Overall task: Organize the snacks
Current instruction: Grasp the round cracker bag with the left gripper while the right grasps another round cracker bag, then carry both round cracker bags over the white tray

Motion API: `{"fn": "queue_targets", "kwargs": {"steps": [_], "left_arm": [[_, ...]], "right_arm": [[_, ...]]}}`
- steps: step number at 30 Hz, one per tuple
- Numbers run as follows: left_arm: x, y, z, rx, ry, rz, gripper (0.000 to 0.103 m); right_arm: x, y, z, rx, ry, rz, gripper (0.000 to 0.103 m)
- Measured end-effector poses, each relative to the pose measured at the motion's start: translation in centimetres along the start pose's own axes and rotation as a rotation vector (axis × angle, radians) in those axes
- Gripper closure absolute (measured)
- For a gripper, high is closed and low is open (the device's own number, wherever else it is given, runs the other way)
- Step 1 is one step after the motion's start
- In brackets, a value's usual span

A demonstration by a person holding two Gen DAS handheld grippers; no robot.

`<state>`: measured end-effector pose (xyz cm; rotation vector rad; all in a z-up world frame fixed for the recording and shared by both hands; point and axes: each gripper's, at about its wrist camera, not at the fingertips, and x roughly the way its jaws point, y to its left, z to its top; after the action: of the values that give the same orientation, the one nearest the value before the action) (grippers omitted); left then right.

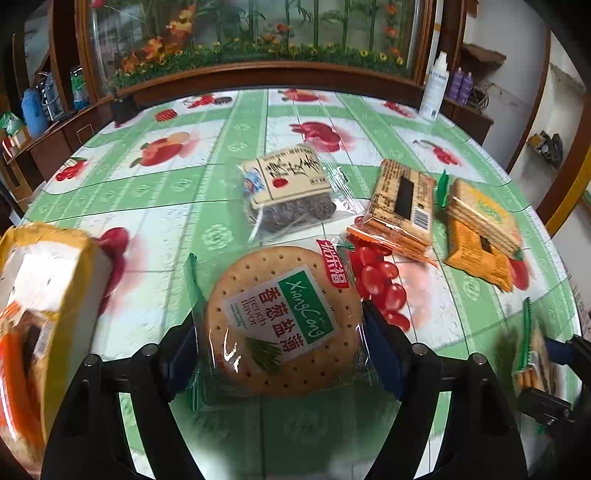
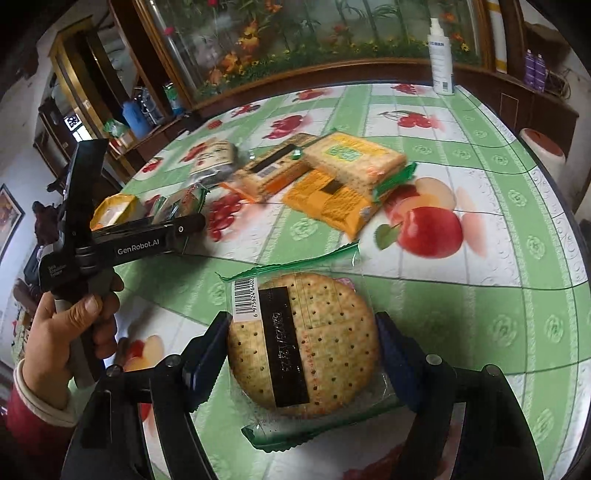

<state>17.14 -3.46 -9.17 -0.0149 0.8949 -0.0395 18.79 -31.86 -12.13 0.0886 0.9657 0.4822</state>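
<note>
Snacks: a round cracker pack (image 1: 284, 321) sits crosswise between my left claw (image 1: 284, 350), pads pinching its edges, just above the table (image 1: 177, 192). My right claw (image 2: 303, 354) pinches a second pack (image 2: 303, 343); square packs (image 2: 332, 173) lie ahead.

Probably a home dining room: fruit-print tablecloth (image 1: 221, 177), wooden cabinet (image 2: 85, 92), planted glass tank (image 1: 258, 33).

Glossy clear plastic wrapper (image 1: 280, 317); tablecloth (image 1: 177, 192) probably slick vinyl.
</note>
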Motion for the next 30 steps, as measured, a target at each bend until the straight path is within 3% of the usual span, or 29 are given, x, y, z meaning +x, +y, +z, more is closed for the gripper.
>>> {"fn": "queue_targets", "kwargs": {"steps": [10,17,30], "left_arm": [[-6.1,3.2,-2.1,-0.051,-0.093,-0.006,0.024],[-9.4,3.8,-3.1,-0.028,-0.146,0.061,0.024],[-12.9,7.8,-5.0,-0.087,-0.194,0.164,0.024]], "right_arm": [[-1.2,3.6,-0.5,-0.022,-0.038,0.085,0.025],[-1.0,6.9,-0.2,-0.078,-0.050,0.113,0.025],[-1.1,11.6,0.0,-0.151,-0.062,0.160,0.025]]}}
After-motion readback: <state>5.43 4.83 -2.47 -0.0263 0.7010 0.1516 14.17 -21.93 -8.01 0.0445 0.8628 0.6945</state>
